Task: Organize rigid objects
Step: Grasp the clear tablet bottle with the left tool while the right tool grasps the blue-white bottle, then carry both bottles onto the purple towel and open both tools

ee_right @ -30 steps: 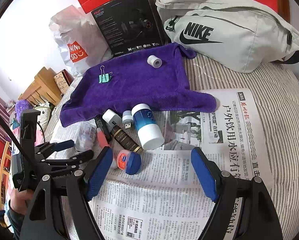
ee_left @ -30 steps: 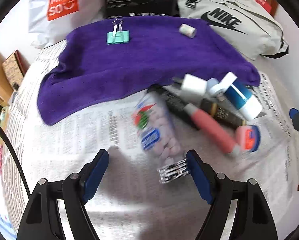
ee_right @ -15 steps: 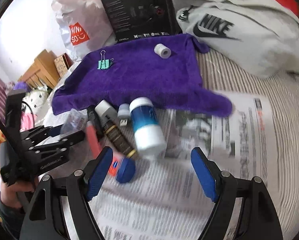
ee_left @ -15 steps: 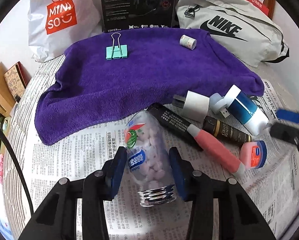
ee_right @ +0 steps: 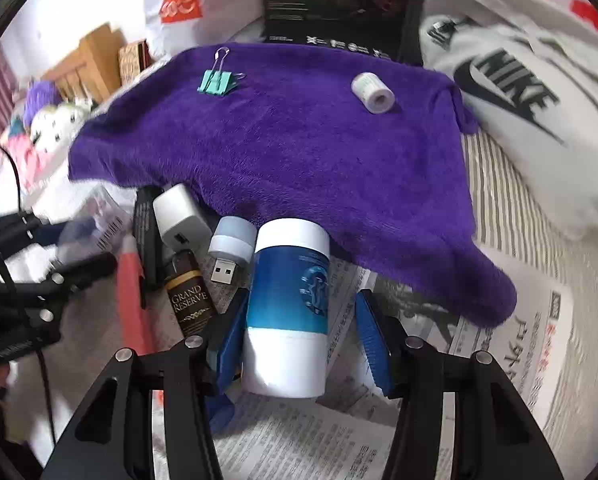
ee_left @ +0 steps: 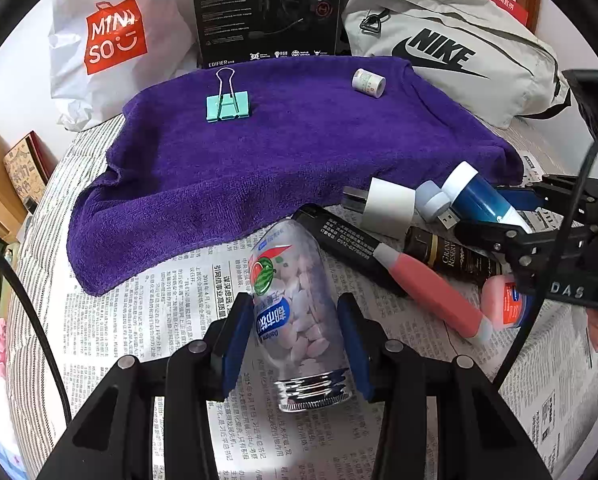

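Purple towel [ee_left: 291, 148] spread over the far half of the newspaper-covered bed [ee_left: 111, 312], carrying a green binder clip [ee_left: 227, 105] and a small white roll [ee_left: 368, 83], with the remaining items clustered along its near edge. Blue-and-white canister [ee_right: 289, 304] lying on the newspaper [ee_right: 539, 360] between the fingers of the right gripper [ee_right: 299, 336], left pad touching it, right pad just clear, the gripper low and pointing toward the towel. Clear candy bottle [ee_left: 295, 312] lying cap-first toward the camera, clamped between both pads of the left gripper [ee_left: 295, 340], held level just beside the towel's near edge.
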Tool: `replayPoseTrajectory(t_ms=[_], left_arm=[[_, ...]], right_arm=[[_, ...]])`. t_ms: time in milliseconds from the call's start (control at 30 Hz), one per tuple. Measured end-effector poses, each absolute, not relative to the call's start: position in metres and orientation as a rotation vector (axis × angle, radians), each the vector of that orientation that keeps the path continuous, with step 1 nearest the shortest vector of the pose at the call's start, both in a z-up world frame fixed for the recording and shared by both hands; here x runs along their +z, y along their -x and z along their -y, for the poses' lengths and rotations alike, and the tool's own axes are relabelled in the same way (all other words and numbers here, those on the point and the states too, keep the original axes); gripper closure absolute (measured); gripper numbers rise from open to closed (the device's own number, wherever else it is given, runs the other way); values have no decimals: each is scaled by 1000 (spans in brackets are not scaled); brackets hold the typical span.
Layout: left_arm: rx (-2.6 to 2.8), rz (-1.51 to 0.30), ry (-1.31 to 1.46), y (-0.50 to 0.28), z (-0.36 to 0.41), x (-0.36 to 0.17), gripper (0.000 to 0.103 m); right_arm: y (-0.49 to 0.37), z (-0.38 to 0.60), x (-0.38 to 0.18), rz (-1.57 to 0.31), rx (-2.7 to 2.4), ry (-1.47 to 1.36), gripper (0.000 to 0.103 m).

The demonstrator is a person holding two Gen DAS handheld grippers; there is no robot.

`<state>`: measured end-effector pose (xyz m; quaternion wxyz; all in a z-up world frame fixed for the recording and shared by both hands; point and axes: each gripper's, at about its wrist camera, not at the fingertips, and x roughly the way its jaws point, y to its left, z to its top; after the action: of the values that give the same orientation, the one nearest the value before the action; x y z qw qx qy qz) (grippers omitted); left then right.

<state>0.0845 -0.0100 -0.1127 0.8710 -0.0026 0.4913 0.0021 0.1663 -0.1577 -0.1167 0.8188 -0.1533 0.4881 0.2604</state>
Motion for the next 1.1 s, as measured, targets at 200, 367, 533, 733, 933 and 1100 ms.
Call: replayPoseTrajectory(t_ms=[200, 367, 533, 733, 933, 1100], left_arm=[[3, -1019, 6, -84, 9, -113, 61], [3, -1015, 7, -83, 10, -113, 61], [6, -1009, 7, -81, 11, -113, 61], [-8, -1014, 28, -80, 8, -111, 62], [0, -1016, 10, -80, 11, -111, 62], [-4, -1020, 14, -82, 10, -111, 61]], right_arm=[[-167, 160, -117, -1023, 581, 333, 50], [-170, 159, -116, -1056, 568, 321, 50], [-166, 152, -113, -1085, 577, 338, 66], [-169, 156, -111, -1104, 581, 296, 66], [-168, 162, -113, -1112, 582, 269, 66], [-172, 153, -114, -1122, 560, 303, 65]])
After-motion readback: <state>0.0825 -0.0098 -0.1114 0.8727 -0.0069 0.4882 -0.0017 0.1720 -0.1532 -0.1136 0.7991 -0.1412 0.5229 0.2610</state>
